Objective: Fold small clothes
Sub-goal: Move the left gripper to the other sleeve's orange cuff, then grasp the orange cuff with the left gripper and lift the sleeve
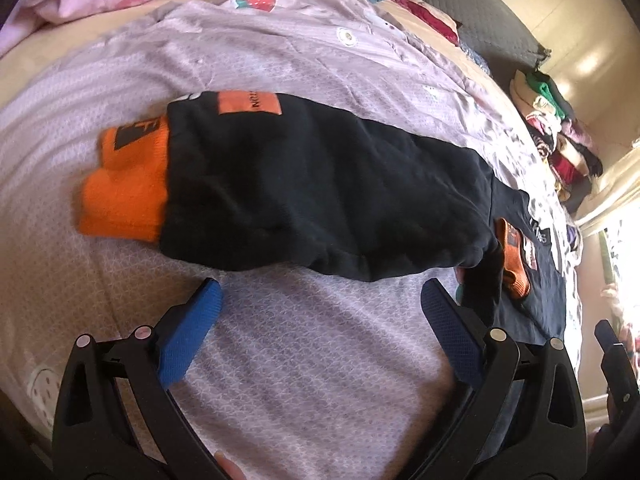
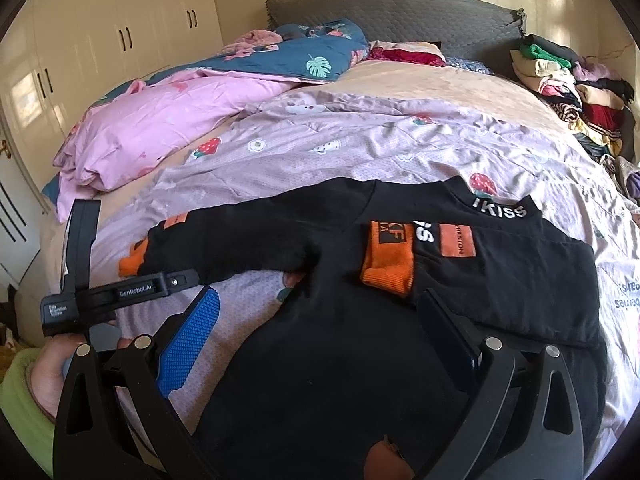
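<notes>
A small black sweatshirt (image 2: 340, 352) with orange cuffs lies flat on the lilac sheet (image 2: 360, 136). Its right sleeve is folded across the chest, its orange cuff (image 2: 390, 262) near the collar. Its left sleeve (image 1: 320, 196) stretches out sideways, ending in an orange cuff (image 1: 124, 196). My left gripper (image 1: 320, 296) is open and empty, just in front of that outstretched sleeve. My right gripper (image 2: 318, 304) is open and empty over the sweatshirt's body. The left gripper also shows in the right wrist view (image 2: 120, 288), by the left cuff.
A pink quilt (image 2: 160, 120) and a blue leaf-print quilt (image 2: 312, 56) lie bunched at the far side of the bed. A pile of folded clothes (image 2: 572, 96) stands at the far right by the grey headboard (image 2: 392, 16). White wardrobes (image 2: 100, 40) line the left wall.
</notes>
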Demonstrator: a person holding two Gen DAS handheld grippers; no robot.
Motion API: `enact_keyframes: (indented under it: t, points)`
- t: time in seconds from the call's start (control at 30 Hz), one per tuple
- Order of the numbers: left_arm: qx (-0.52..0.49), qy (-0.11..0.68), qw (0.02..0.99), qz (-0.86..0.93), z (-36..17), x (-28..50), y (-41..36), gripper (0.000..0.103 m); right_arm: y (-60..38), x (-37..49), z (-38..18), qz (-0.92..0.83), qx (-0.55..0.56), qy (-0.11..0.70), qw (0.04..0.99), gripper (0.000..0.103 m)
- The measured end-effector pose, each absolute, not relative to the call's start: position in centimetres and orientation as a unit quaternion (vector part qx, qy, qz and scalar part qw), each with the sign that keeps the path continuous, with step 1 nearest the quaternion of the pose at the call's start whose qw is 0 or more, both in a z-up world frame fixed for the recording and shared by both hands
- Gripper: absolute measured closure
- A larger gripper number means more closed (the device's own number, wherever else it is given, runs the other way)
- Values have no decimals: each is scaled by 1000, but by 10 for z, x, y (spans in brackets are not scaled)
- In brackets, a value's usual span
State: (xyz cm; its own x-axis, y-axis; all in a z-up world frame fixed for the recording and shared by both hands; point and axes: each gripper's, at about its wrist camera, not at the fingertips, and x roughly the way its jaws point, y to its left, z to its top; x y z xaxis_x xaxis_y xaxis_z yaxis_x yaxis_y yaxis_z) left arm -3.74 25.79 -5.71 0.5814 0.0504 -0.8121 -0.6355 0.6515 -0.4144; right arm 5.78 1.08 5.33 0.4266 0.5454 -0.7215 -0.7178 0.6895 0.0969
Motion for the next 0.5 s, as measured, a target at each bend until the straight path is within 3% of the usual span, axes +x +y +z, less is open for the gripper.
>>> enact_keyframes:
  t: [0.37, 0.43, 0.5]
  points:
    - [-417, 339, 804, 253, -62, -44, 301, 10, 11, 53, 44, 377, -119, 385, 834, 5]
    - [-414, 335, 805, 263, -61, -41, 306, 17, 9, 54, 43, 373, -117, 386, 835, 5]
    - [-408, 332, 804, 276, -61, -40, 311, 34, 6, 55, 42, 368, -118, 387, 837, 5]
